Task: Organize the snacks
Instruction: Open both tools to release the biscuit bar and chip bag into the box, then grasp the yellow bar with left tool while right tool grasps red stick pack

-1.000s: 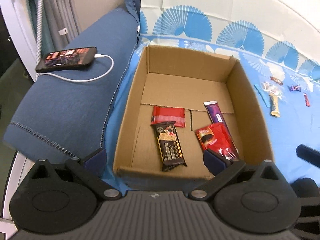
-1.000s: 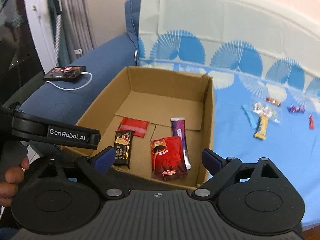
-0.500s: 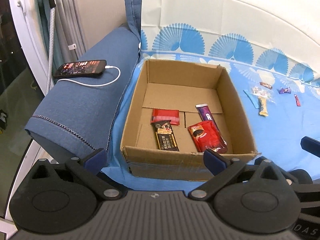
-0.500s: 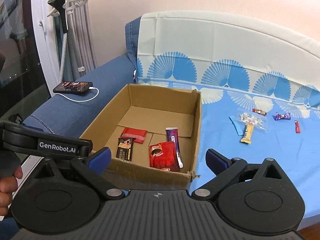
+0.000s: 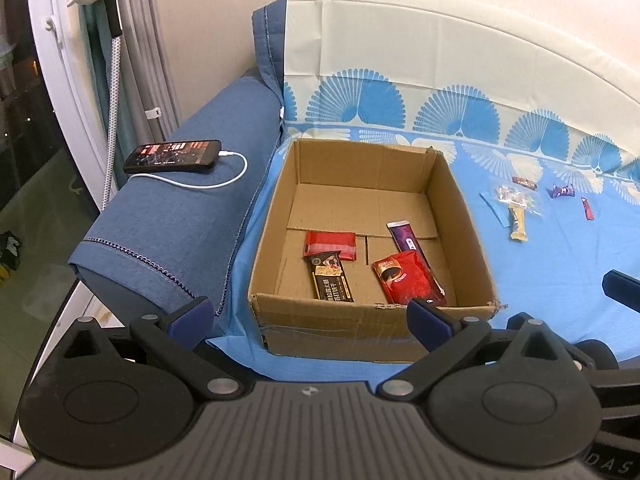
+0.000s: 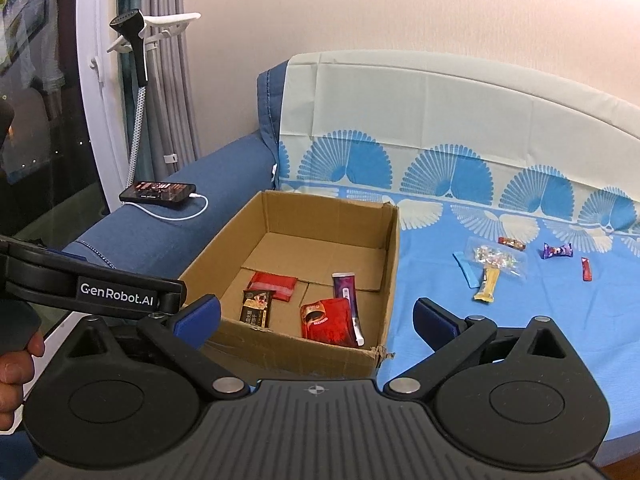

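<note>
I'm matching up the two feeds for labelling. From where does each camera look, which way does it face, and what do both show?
Left wrist: sits on the left tool, looking down into the cardboard box on the sofa; its own open fingers show, plus a bit of the right tool at the right edge.
Right wrist: sits on the right tool, aimed flatter toward box, backrest and wall; its open fingers, the left tool and a hand show.
Shared: box, phone, loose snacks.

Both wrist views toward cardboard box point(image 5: 372, 320)
</note>
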`<state>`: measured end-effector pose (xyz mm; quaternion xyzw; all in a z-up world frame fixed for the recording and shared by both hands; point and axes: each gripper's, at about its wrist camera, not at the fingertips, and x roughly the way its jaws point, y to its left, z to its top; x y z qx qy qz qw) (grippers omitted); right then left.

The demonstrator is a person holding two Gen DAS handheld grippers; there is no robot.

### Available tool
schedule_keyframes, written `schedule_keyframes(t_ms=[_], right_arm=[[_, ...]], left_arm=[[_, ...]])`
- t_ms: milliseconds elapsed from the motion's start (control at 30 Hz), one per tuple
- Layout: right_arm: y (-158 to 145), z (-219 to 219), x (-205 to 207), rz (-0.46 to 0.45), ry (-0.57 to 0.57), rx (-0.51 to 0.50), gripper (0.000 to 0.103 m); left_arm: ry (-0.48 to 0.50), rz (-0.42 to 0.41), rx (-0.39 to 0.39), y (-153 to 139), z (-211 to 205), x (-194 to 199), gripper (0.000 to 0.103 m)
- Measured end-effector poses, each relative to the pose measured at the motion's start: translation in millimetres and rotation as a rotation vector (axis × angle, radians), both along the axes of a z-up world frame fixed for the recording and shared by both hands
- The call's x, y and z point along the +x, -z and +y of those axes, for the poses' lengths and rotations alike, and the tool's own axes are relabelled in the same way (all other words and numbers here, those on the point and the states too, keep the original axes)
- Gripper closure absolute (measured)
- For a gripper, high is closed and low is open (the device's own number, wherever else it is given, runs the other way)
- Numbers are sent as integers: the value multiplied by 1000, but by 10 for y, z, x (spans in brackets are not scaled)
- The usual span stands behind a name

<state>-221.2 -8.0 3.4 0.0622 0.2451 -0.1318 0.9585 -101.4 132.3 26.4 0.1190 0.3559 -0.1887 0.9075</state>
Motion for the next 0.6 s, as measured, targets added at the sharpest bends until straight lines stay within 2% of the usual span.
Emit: schedule_keyframes(t_ms=[300,600], right_arm=[[31,-33,8,4,5,13,0],[164,-215,61,33,12,65,0]], left_arm=[[6,1,21,18,-62,-3,0],[28,31,79,149,-280,72,0]])
